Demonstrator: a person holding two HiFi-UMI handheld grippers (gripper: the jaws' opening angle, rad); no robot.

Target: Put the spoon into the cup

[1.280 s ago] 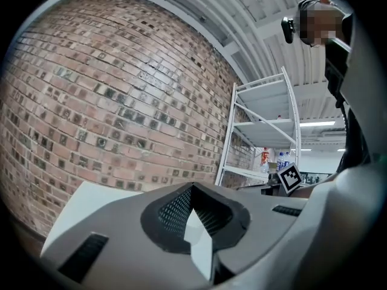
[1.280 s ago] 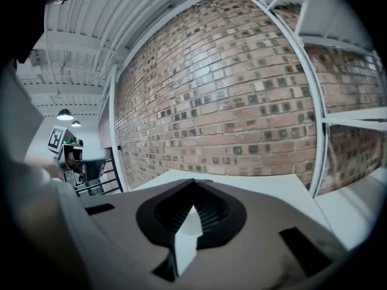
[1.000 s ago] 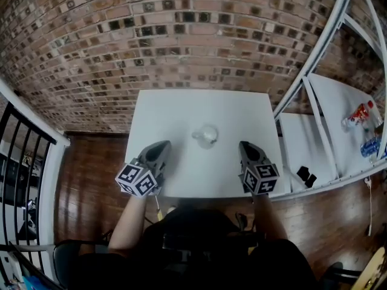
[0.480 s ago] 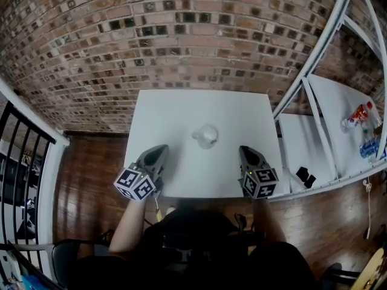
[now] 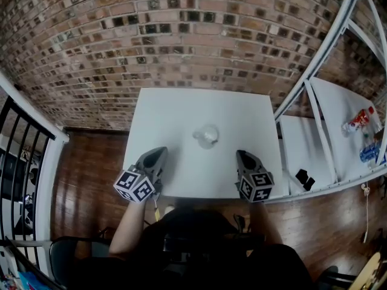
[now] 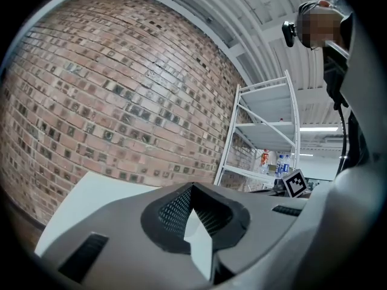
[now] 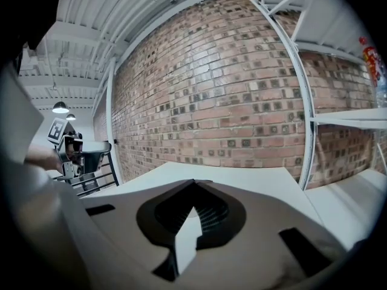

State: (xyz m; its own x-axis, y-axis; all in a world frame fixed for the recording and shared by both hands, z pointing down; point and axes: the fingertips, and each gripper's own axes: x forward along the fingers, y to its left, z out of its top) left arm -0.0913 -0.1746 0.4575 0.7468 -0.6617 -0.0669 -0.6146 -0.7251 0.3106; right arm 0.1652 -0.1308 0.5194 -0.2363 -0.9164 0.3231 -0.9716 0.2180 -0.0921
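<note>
At the near edge of the table (image 5: 181, 107), left gripper (image 5: 159, 153) and right gripper (image 5: 243, 156) both closed, empty; cup (image 5: 207, 135) ahead, no spoon visible, so finding it likely comes next.

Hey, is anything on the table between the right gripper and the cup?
Nothing visible. Only bare white table lies between the right gripper and the clear cup at the table's middle.

The left tool (image 6: 192, 187), jaws together, faces a brick wall (image 6: 121, 89) across a white table (image 6: 75, 201).
</note>
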